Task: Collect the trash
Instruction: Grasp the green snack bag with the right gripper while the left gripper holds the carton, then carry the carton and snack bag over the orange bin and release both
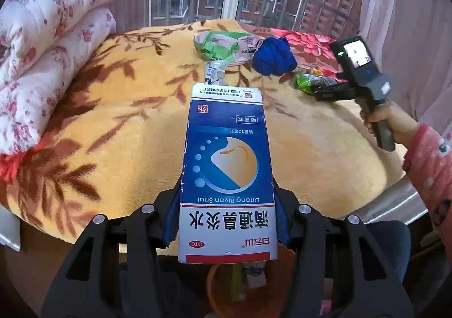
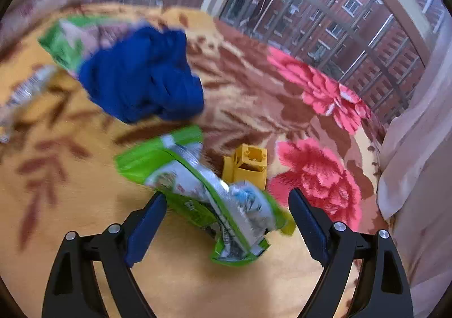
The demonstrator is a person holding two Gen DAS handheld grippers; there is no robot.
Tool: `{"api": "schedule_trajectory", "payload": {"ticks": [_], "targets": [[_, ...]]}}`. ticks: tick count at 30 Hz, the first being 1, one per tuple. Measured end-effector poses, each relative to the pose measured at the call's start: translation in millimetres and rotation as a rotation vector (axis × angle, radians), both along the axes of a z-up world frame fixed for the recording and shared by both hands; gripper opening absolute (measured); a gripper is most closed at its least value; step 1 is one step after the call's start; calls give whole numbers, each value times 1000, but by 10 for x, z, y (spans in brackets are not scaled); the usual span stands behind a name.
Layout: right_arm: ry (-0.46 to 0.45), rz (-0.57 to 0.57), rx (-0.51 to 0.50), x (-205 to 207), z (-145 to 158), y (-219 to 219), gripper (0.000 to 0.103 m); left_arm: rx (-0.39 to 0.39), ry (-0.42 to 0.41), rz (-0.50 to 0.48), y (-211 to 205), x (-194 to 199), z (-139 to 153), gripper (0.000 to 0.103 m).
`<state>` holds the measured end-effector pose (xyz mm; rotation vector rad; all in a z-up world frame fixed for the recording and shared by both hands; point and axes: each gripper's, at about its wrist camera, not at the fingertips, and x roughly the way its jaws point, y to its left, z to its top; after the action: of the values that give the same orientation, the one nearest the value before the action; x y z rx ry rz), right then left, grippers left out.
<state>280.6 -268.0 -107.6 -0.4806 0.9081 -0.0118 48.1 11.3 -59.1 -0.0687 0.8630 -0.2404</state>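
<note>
**Trash collection on the bed: one item in hand, one being approached**

**Item 1: medicine box** [image 1: 227, 173]. Blue and white carton with upside-down print. Clamped lengthwise between the blue pads of the left gripper [image 1: 227, 222], whose jaws stand about half open around the box's width. Held in the air above the edge of the blanket [image 1: 118, 131]. An orange bin [image 1: 217, 284] shows directly under the box's near end, with some scraps already inside.

**Item 2: green snack wrapper** [image 2: 209, 199]. Crumpled, green and silver, lying on the blanket. It sits between the fingers of the right gripper [image 2: 226, 222], which are spread wide on either side; neither pad appears to press on it. The view is blurred, so contact cannot be ruled out at the left pad.

**Item 3: large green and white bag** [image 1: 223, 45]. Lies at the far side of the blanket, touching a blue cloth bundle [image 1: 274, 56].

**Item 4: small foil wrapper** [image 1: 214, 72]. Just beyond the box's far end, near the large bag.

**Other objects, likely not trash:** yellow plastic piece [image 2: 248, 165] just beyond the green wrapper; rolled floral quilt [image 1: 50, 43] at the left.

**Step in hand (judgement):** mid-collection. The box looks ready to drop; the wrapper is about to be gripped.

**Next move calls for:** opening the left jaws once the box is squarely over the bin, and closing the right jaws on the wrapper's bulk, clear of the yellow piece and without snagging the pile of the blanket.
</note>
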Motion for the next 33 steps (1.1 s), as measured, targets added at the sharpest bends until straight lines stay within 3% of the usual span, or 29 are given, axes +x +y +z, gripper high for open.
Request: {"api": "schedule_trajectory", "payload": {"ticks": [1,2,5,7,10,21,27,33], "targets": [[15,1,-15,35,-47,13,65,3,-2,3,7,3,0,51],[40,4,-20,53,-100,17,58,5,-4,3,9,5,-3,51],[29,-2,-37,-47,-117,42,40,3,-6,1,9,5,-12,51],[20,-7,-15,-149,-71,30,35,1,-7,0,3,2,-14,51],[3,-12,32,-301,41,0,32,0,-19,-6,-10,-32,5,51],[-21,-48,420,-1321,746,-217,31,-3,-74,-57,-72,-305,197,51],[-3,-12,523,-2099,816,-138,31,13,-74,-127,-150,-550,223,51],[46,59,584,-2759,710,62,31,21,-16,-196,-200,-765,86,51]]}}
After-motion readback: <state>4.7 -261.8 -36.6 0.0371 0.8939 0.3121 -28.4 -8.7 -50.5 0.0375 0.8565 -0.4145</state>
